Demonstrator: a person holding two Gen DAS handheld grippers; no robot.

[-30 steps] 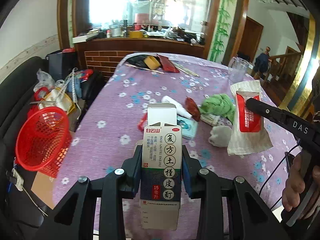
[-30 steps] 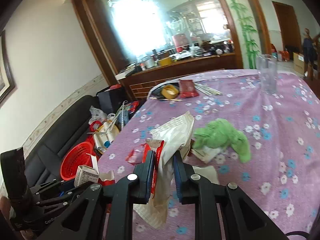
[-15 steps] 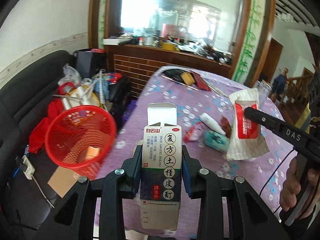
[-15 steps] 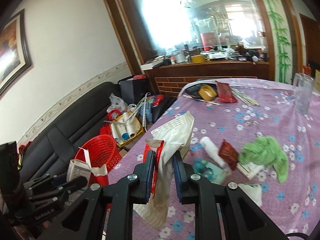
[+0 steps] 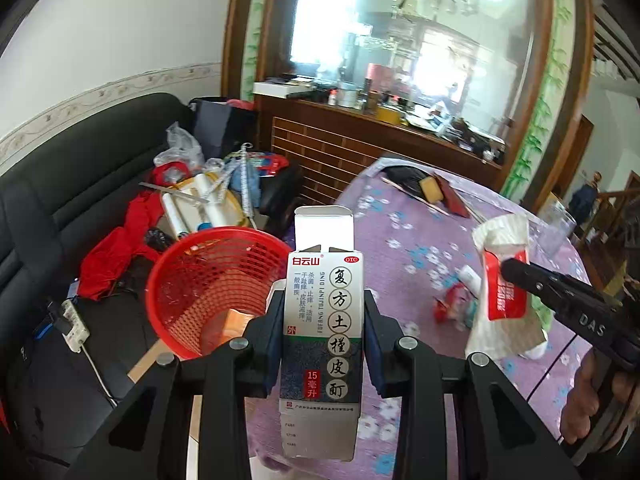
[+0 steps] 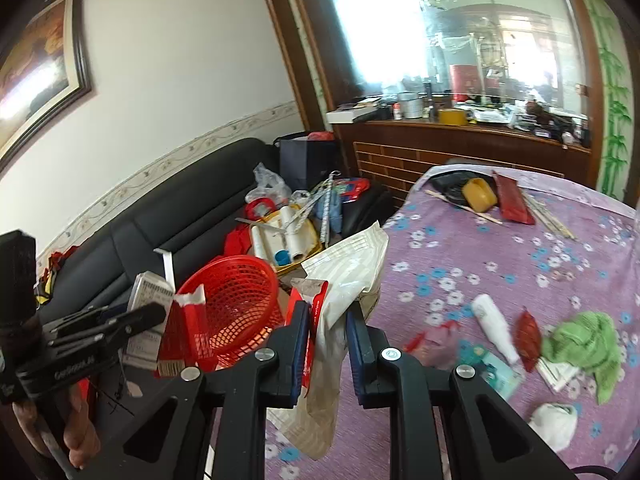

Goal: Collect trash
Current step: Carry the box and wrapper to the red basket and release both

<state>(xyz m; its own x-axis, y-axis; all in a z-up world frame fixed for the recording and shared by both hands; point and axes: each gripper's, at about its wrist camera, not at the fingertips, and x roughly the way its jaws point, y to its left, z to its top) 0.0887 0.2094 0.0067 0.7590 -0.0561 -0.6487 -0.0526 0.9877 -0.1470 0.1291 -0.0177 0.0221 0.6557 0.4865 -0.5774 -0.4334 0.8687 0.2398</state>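
My left gripper (image 5: 323, 308) is shut on an upright white and dark medicine box (image 5: 324, 320) with its top flap open. It hangs at the table's left edge, just right of the red mesh basket (image 5: 188, 300) on the floor. My right gripper (image 6: 327, 312) is shut on a white paper bag (image 6: 344, 272) together with a red wrapper (image 6: 310, 312). It also sits beside the basket (image 6: 240, 300). In the right wrist view the left gripper (image 6: 156, 312) and its box (image 6: 150, 292) show at the left. In the left wrist view the right gripper (image 5: 516, 276) shows at the right.
On the purple flowered tablecloth (image 6: 460, 248) lie a white tube (image 6: 494, 326), a red packet (image 6: 528, 336), a green cloth (image 6: 580, 344) and a crumpled tissue (image 6: 554, 420). A black sofa (image 5: 60, 184) piled with clutter stands behind the basket. A glass (image 5: 556, 232) is at the far right.
Both grippers have swung left from over the table toward the red basket, each still holding its load. The basket now looks nearer and larger in both views.
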